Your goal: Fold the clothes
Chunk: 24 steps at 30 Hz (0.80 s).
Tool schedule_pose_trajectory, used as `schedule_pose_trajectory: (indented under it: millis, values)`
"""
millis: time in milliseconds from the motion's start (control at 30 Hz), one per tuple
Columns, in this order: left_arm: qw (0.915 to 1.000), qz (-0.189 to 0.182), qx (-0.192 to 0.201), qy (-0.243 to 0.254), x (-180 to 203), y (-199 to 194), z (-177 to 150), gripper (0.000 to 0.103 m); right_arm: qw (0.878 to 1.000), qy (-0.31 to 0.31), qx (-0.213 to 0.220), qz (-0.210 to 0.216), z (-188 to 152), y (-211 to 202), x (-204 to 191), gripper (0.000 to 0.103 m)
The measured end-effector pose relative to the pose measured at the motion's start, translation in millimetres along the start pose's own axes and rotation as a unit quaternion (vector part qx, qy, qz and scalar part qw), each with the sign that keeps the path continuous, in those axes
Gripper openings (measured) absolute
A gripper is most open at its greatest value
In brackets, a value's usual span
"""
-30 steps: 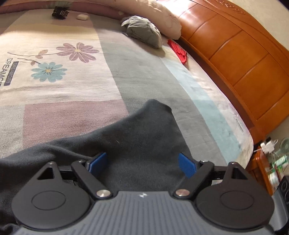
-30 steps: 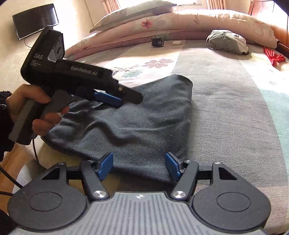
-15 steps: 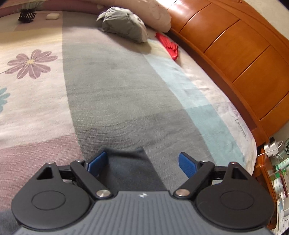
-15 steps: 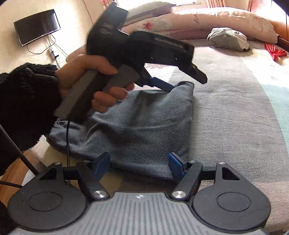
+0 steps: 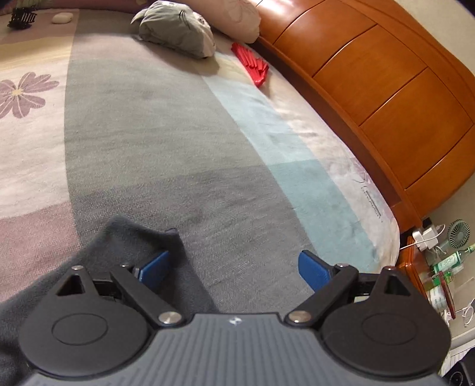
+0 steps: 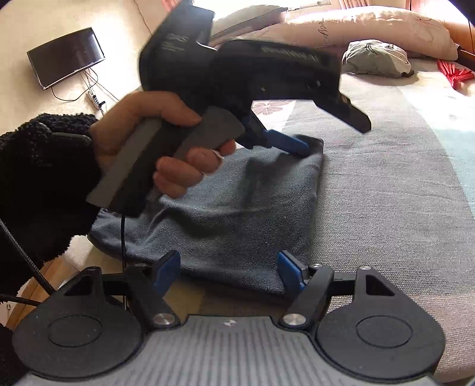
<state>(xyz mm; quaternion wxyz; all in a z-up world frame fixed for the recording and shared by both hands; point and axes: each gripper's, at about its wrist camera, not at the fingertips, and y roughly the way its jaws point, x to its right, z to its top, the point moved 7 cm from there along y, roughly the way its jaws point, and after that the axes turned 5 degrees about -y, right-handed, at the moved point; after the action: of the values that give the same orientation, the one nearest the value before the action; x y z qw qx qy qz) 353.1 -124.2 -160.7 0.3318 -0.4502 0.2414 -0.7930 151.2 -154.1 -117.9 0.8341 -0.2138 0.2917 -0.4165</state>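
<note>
Your dark grey, soft-pile folded garment (image 6: pixel 237 213) lies flat on the striped, flower-printed bedspread (image 6: pixel 386 193), at the edge nearest you.

Left gripper (image 5: pixel 234 264): your left hand (image 6: pixel 154 142) holds it over the garment's far right corner. Its jaws stand wide apart and have just been opening. One blue finger pad (image 5: pixel 154 264) rests against the raised corner of the garment; the other pad hangs over bare bedspread beside it. Nothing is clamped.

Right gripper (image 6: pixel 228 270): it sits at the garment's near edge, jaws released and just widened. The near hem lies between the two blue pads, which do not press on it.

Beyond the garment, a crumpled grey-green cloth bundle (image 5: pixel 178 28) rests near the pillows, with a red folded fan (image 5: pixel 252 63) just beside it, toward the orange wooden headboard (image 5: pixel 386 89).
</note>
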Motion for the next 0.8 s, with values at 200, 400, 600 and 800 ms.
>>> schedule_pose_trajectory:
  millis: [200, 400, 600, 800]
  values:
    - [0.9995, 0.014, 0.023, 0.018, 12, -48, 9, 0.092, 1.000, -0.001, -0.002, -0.009, -2, -4, -4, 0.077]
    - [0.9980, 0.054, 0.033, 0.000, -18, -114, -8, 0.094, 1.000, 0.003, 0.000, -0.018, -5, -8, -8, 0.078]
    - [0.9856, 0.115, 0.066, -0.105, -100, -125, -28, 0.092, 0.999, 0.001, -0.003, -0.035, -9, -13, -14, 0.078]
    - [0.9846, 0.086, 0.116, -0.098, -91, -179, -22, 0.093, 0.999, 0.006, -0.003, -0.053, -13, -23, -21, 0.078]
